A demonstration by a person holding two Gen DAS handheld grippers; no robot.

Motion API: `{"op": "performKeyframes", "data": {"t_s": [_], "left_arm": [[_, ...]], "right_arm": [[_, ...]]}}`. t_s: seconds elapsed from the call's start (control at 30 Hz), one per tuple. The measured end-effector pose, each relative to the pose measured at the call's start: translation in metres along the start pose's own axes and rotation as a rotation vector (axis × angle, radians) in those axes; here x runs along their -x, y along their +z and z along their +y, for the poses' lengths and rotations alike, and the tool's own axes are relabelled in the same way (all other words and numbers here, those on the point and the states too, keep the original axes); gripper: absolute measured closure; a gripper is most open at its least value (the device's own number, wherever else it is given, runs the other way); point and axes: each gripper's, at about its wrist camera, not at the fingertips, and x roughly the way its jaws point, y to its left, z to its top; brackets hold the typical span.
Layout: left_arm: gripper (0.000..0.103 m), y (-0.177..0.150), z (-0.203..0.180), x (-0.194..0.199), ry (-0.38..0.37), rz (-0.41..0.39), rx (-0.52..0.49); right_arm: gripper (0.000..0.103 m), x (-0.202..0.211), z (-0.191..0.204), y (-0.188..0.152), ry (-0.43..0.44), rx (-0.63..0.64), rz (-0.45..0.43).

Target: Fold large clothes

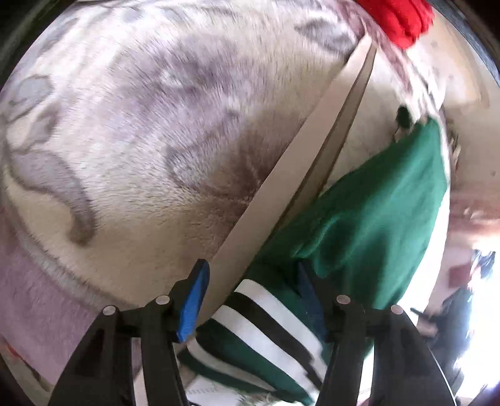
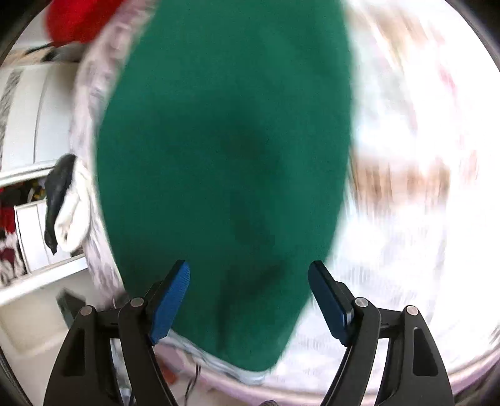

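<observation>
Hanging btwn both open grippers: green garment point(image 2: 225, 156).

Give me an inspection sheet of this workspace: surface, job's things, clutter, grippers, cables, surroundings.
Surface: plush grey-patterned blanket with a pale band along its edge.
Job's things: green garment; its black-and-white striped part lies between the left gripper's fingers.
Clutter: red fabric at the far edge.
Grippers: left gripper and right gripper both open, jaws around green cloth, not clamped.
Cables: nothing seen.
Surroundings: white shelving, blurred.
</observation>
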Motion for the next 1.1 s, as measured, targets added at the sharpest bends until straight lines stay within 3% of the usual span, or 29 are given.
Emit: {"op": "performKeyframes", "data": {"t_s": [0.07,0.13,0.17,0.2,0.23,0.27,0.37,0.5,0.57,0.63,0.73,0.83,0.87,0.93,0.97,1.03,1.1], "left_arm": [[0.049,-0.006,0.002,-0.006,-0.016,-0.022,-0.003],[0.058,-0.014,-0.005,-0.001,-0.004,-0.061,-0.044],[0.069,-0.015,-0.012,0.0,-0.008,-0.066,-0.062],[0.073,-0.022,-0.018,0.002,0.001,-0.072,-0.082],[0.074,-0.03,-0.025,0.006,0.027,-0.09,-0.102],[0.079,-0.038,-0.031,0.008,0.033,-0.091,-0.112],[0.089,-0.072,-0.049,0.011,-0.019,-0.046,-0.095],[0.091,-0.13,-0.083,0.018,-0.054,-0.006,-0.122],[0.094,-0.157,-0.092,0.011,-0.042,0.023,-0.126],[0.096,-0.171,-0.088,0.002,-0.048,0.054,-0.079],[0.097,-0.18,-0.082,-0.007,-0.042,0.072,-0.043],[0.097,-0.184,-0.083,-0.013,0.009,0.085,-0.081],[0.097,-0.184,-0.084,-0.011,0.008,0.088,-0.087],[0.098,-0.181,-0.095,0.006,-0.052,0.085,-0.064],[0.098,-0.183,-0.103,0.019,-0.089,0.073,-0.074],[0.098,-0.192,-0.121,0.032,-0.098,0.067,-0.136],[0.098,-0.205,-0.119,0.013,-0.044,0.11,-0.164]], "right_arm": [[0.023,-0.041,-0.029,-0.03,0.05,-0.102,0.105],[0.023,-0.083,-0.049,-0.053,0.146,-0.214,0.182],[0.023,-0.088,-0.052,-0.058,0.189,-0.233,0.156],[0.027,-0.088,-0.05,-0.062,0.204,-0.22,0.122],[0.074,-0.086,-0.046,-0.065,0.205,-0.197,0.1],[0.085,-0.083,-0.045,-0.067,0.221,-0.189,0.094],[0.086,-0.059,-0.059,-0.069,0.178,-0.221,0.061],[0.082,-0.017,-0.085,-0.06,0.07,-0.153,0.034],[0.054,-0.001,-0.095,-0.056,-0.021,-0.102,0.042],[0.039,0.01,-0.105,-0.063,-0.047,-0.076,0.056],[0.037,0.01,-0.113,-0.084,-0.032,-0.073,0.106],[0.035,-0.005,-0.119,-0.107,-0.065,-0.042,0.15],[0.037,-0.011,-0.117,-0.112,-0.085,-0.029,0.15],[0.079,-0.014,-0.12,-0.122,-0.129,-0.028,0.101],[0.087,-0.01,-0.124,-0.126,-0.116,-0.044,0.082],[0.094,0.009,-0.128,-0.134,-0.082,-0.076,0.024],[0.095,0.02,-0.13,-0.135,-0.089,-0.078,-0.009]]}}
